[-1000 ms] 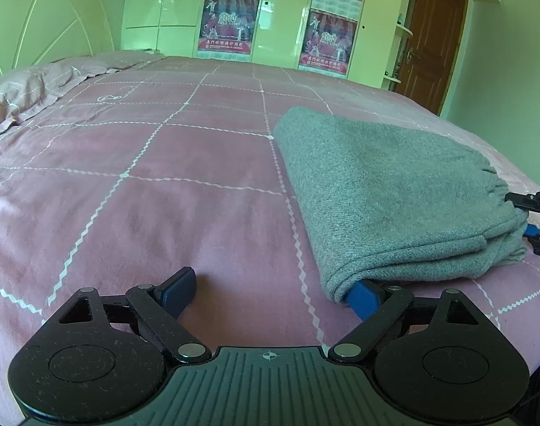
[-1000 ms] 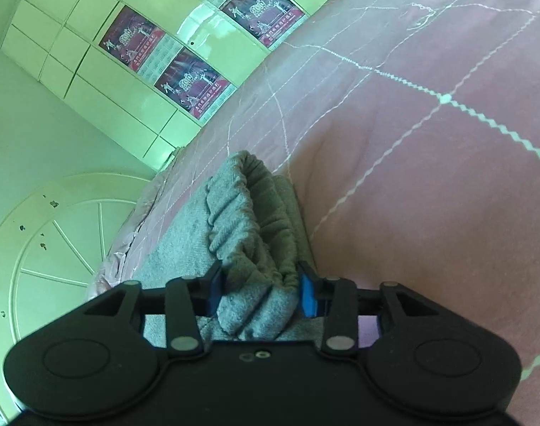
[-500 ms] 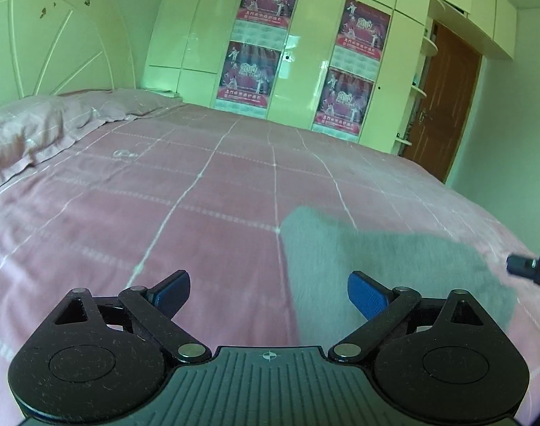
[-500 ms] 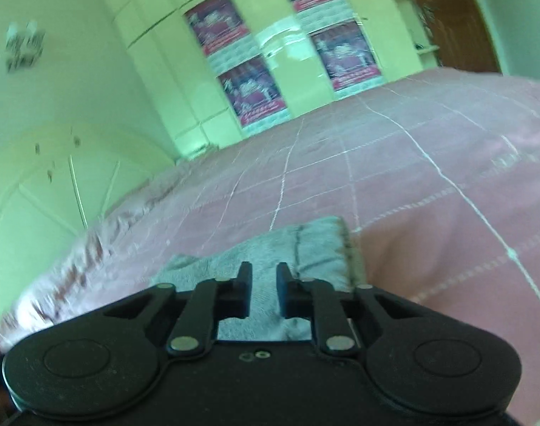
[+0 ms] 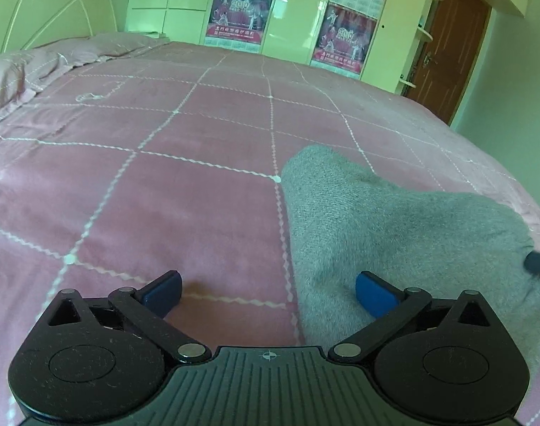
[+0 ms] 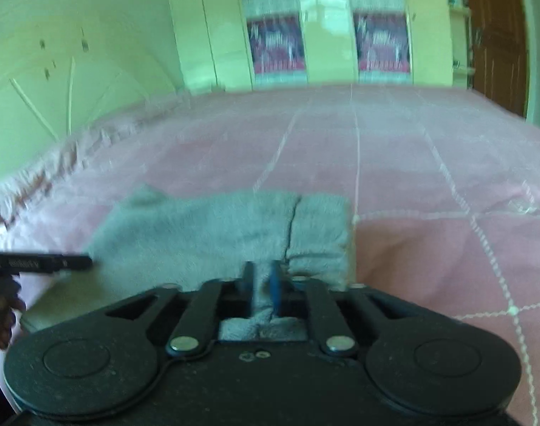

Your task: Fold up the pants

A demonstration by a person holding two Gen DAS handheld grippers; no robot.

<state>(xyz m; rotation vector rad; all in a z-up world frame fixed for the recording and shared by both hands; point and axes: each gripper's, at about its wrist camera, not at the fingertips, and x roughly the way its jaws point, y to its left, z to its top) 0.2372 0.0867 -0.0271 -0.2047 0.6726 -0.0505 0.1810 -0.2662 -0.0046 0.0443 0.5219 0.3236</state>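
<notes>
The grey pants (image 5: 394, 227) lie folded into a thick rectangle on the pink bed, low and right in the left wrist view. My left gripper (image 5: 268, 294) stands wide open, still widening, with nothing between its jaws. Its right pad (image 5: 373, 294) hovers over the pants' near left edge; its left pad is over the bedcover. In the right wrist view the pants (image 6: 216, 227) lie just ahead. My right gripper (image 6: 262, 280) is over their near edge; its jaws are narrow and opening, with grey cloth showing in the gap. Its tip (image 5: 539, 266) shows at the pants' right edge.
The pink quilted bedcover (image 5: 163, 177) stretches far ahead and to the left. Pillows (image 5: 21, 71) and a pale headboard (image 5: 39, 7) stand at the left. Wardrobe doors with posters (image 5: 298, 7) and a brown door (image 5: 447, 46) are behind. The left gripper's finger (image 6: 39, 262) enters from the left.
My left gripper drew back from under the pants' corner and spread wider. My right gripper let go of the bunched waistband, rolled upright, pulled back and narrowed its jaws.
</notes>
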